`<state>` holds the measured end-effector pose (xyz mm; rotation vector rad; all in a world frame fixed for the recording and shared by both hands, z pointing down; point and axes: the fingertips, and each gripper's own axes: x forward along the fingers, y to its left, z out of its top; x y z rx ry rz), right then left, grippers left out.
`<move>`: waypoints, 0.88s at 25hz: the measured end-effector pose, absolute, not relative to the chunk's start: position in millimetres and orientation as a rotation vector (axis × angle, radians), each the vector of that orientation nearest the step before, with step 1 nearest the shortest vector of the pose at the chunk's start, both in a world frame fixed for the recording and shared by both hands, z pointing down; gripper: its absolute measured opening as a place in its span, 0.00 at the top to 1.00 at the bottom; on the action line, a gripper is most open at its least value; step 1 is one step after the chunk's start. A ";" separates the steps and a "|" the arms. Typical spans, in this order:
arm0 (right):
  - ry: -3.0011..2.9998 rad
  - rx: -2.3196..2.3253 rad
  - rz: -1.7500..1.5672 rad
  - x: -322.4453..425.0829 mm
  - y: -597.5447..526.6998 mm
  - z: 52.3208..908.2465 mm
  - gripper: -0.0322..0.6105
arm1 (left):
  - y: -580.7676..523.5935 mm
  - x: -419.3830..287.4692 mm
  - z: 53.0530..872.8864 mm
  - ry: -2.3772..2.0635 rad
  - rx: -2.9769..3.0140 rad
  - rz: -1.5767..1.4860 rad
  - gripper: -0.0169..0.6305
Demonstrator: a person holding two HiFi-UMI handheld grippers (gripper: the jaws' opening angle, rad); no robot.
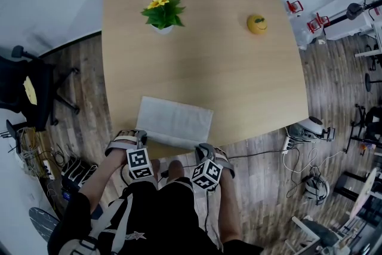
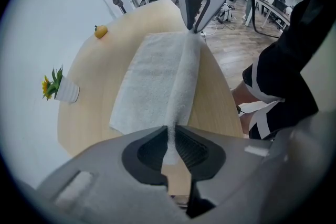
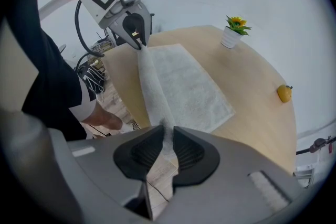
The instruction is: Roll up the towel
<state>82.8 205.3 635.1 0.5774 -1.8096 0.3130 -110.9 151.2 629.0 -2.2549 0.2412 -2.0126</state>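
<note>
The towel (image 1: 176, 121) lies spread out flat on the table (image 1: 239, 80), at the edge nearest to me, with its short near side right along that edge. Only that near side is off the wood. I have it pinched at both corners, and between the two pinches the cloth stands up as a narrow ridge that runs straight from one gripper to the other. My left gripper (image 2: 170, 139) has its jaws pressed onto the left corner, with a thin strip of towel squeezed between the pads. My right gripper (image 3: 167, 136) is clamped on the right corner in the same way, with the cloth filling the slim gap between its pads.

As I judge it, the roll has barely begun. The edge is gathered and raised, but I see no turn wrapped over yet, and nearly the whole length of the towel is left to roll away from me towards the far side.

Farther out on the table stand a potted plant (image 1: 162, 14) with a yellow flower and a small yellow fruit (image 1: 257, 23), both well apart from the towel.

I can read no brand or label anywhere. The cubes (image 1: 138, 163) on my grippers carry only black-and-white square patterns, no words.
</note>
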 end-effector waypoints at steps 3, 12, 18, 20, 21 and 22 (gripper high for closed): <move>-1.810 0.578 0.317 83.2 200.8 637.3 0.84 | 147.9 -111.3 631.7 0.236 -2.257 -2.019 0.88; -1.816 0.577 0.334 84.2 189.1 640.4 0.84 | 139.2 -110.8 638.0 0.217 -2.266 -2.044 0.88; -1.822 0.572 0.353 85.6 180.5 644.0 0.84 | 132.4 -109.0 643.2 0.195 -2.274 -2.057 0.88; -1.821 0.568 0.357 85.6 177.6 645.4 0.84 | 129.8 -108.5 644.7 0.190 -2.280 -2.056 0.88; -1.821 0.567 0.359 85.7 176.3 646.2 0.84 | 128.6 -108.2 645.4 0.188 -2.283 -2.056 0.88; -1.822 0.566 0.362 85.7 175.2 646.8 0.84 | 127.5 -108.0 646.1 0.187 -2.285 -2.056 0.88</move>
